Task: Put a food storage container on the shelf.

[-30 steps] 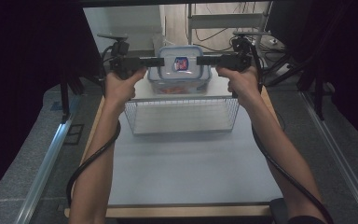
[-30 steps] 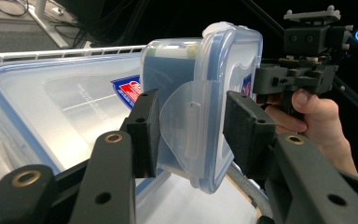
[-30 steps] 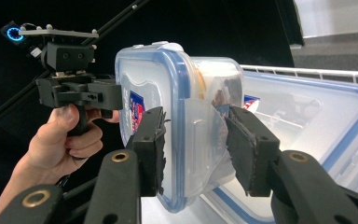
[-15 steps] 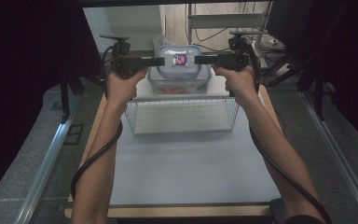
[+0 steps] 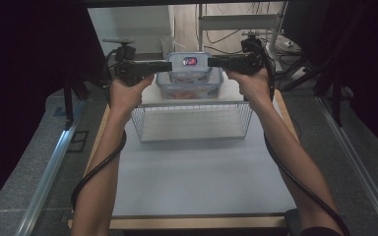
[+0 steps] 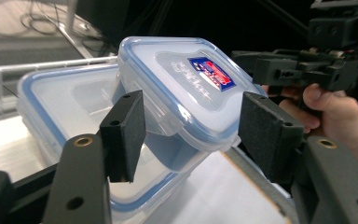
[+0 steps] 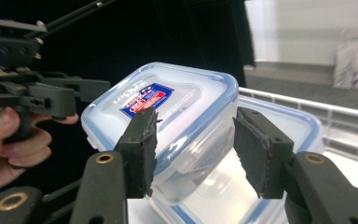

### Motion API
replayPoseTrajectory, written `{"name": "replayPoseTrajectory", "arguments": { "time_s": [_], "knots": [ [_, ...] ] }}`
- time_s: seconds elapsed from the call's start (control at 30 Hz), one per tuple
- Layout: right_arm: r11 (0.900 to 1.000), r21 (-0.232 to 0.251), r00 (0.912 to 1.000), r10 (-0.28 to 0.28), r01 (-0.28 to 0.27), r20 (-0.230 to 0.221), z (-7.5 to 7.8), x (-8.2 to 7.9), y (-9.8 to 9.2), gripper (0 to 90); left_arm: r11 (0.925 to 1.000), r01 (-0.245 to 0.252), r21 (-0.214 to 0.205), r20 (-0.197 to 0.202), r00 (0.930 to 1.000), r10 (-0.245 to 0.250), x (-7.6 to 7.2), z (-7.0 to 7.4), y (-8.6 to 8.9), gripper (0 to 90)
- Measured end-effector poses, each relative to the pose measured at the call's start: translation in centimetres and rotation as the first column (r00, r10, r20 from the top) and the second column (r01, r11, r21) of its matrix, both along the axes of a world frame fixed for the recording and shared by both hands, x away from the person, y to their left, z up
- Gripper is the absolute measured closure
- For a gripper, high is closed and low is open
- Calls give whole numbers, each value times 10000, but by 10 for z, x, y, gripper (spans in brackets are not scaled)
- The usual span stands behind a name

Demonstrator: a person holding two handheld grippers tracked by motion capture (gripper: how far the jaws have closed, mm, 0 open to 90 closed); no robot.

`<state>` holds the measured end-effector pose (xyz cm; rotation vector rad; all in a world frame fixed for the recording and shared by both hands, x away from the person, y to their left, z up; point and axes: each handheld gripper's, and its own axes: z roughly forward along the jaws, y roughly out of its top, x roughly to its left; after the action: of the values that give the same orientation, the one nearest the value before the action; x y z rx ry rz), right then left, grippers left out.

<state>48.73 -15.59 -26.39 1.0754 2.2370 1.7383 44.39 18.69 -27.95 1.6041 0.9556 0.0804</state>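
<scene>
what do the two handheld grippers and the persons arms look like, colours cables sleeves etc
Both the left gripper and right gripper are black, boxy handheld units. Each has two flat black jaws faced with dark foam-like pads, on arms set with brass-coloured round fasteners. A thick black cable trails from each back along the forearm. The forearms are bare, no sleeves in view.

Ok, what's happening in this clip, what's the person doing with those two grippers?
A person holds a gripper in each hand at the far end of the table, beyond a wire basket. The left gripper and the right gripper come at a small lidded container from opposite sides, their jaws spread around its ends. It sits tilted on a larger lidded container holding something reddish. Whether the pads press it firmly is unclear.
</scene>
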Motion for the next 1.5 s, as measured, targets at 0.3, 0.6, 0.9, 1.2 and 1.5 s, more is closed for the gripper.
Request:
{"name": "replayPoseTrajectory", "arguments": {
  "time_s": [0.3, 0.6, 0.9, 1.2, 1.5],
  "knots": [
    [9937, -1122, 9914, 224, -78, 1292, 2, -34, -2, 701, 9906, -281, 1339, 1287, 9916, 107, -32, -4, -6, 565],
    [9836, -1647, 9866, 964, -741, 1314, -18, -45, 9, 882, 9716, -180, 2359, 1521, 9882, -186, -37, -18, -29, 884],
    [9820, -1722, 9889, 980, -778, 1119, -25, -37, 16, 888, 9741, -339, 2234, 1419, 9899, 20, -30, -21, -32, 881],
    [9823, -1785, 9897, 790, -568, 1196, -25, -33, 20, 884, 9779, -493, 2033, 1102, 9935, 271, -19, -22, -28, 877],
    [9824, -1631, 9885, 1089, -908, 1054, -31, -37, 18, 770, 9778, -451, 2047, 1636, 9865, 113, -34, -27, -32, 736]
  ]
}}
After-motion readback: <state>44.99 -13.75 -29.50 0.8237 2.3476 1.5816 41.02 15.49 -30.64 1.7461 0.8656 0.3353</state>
